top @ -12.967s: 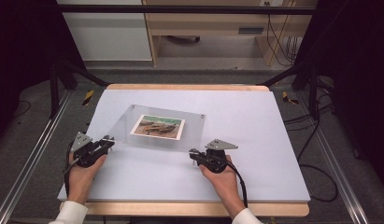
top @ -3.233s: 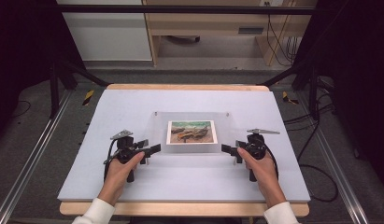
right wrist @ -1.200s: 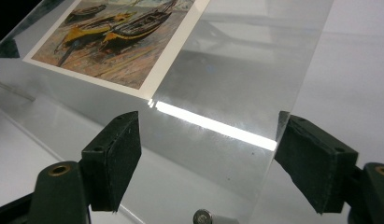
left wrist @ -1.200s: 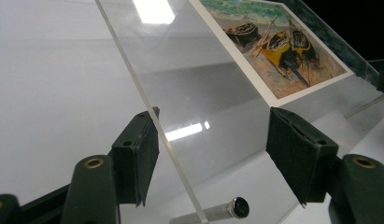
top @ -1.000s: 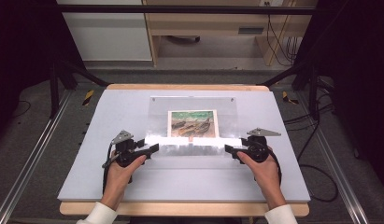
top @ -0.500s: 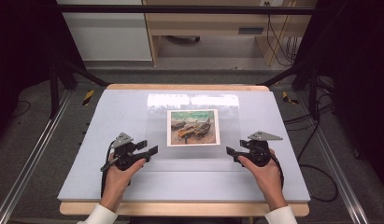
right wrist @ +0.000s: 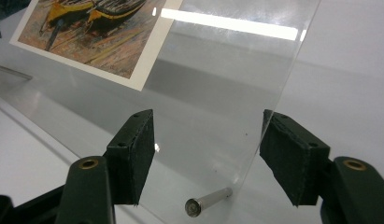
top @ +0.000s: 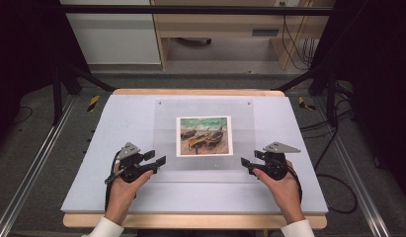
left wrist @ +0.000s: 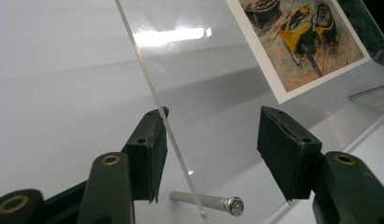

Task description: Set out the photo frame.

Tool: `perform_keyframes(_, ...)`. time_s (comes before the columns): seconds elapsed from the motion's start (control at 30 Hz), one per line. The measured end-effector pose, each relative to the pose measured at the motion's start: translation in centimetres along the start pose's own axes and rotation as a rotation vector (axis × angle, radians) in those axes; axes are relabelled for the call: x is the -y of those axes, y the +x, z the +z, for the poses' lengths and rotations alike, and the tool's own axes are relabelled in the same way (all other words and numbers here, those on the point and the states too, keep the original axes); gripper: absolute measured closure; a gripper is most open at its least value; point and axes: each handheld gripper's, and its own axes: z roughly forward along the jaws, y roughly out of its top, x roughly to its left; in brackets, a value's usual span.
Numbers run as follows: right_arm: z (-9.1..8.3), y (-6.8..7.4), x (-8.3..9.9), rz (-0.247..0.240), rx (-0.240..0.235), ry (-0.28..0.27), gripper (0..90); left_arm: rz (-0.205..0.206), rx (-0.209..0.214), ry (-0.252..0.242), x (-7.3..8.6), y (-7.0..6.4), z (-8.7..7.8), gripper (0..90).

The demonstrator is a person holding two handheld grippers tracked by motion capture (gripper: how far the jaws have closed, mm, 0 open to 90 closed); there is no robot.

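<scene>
Left gripper [left wrist: 206, 154]: jaws wide, straddling the frame's [top: 203, 136] near-left corner edge; left pad right at the clear sheet, the other pad well off. A metal pin [left wrist: 208, 203] sits low btwn the jaws, through the sheet. Right gripper [right wrist: 206, 156]: jaws wide too, around the near-right corner w/ its own pin [right wrist: 206, 201]; neither pad seems to touch the sheet. So nothing gripped.

Step, as I read it: acrylic frame w/ boat print [top: 204, 135] is set down, lying about flat mid-bench, hands letting go or lining up a fresh grip at both near corners. Next move prob. needs either a straight pull-back w/o nudging the edges, or closing both sides together on the thin sheet, clear of the pins, so it doesn't skew.

Bench [top: 116, 123]: pale grey-blue mat on a wood top, otherwise bare. Beyond: dark framing, floor rails, cables at right, light cabinet and wood shelf at back.
</scene>
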Motion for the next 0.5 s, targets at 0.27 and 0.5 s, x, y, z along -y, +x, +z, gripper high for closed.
perform_keyframes(0.27, -0.21, 0.22, 0.26, 0.002, 0.006, -0.004, 37.4, 0.006, -0.011, 0.002, 0.10, -0.23, -0.16, 42.8)
perform_keyframes(0.5, -0.30, 0.23, 0.35, -0.006, 0.007, -0.005, 37.9, 0.001, -0.018, -0.007, 0.30, -0.37, -0.24, 43.2)
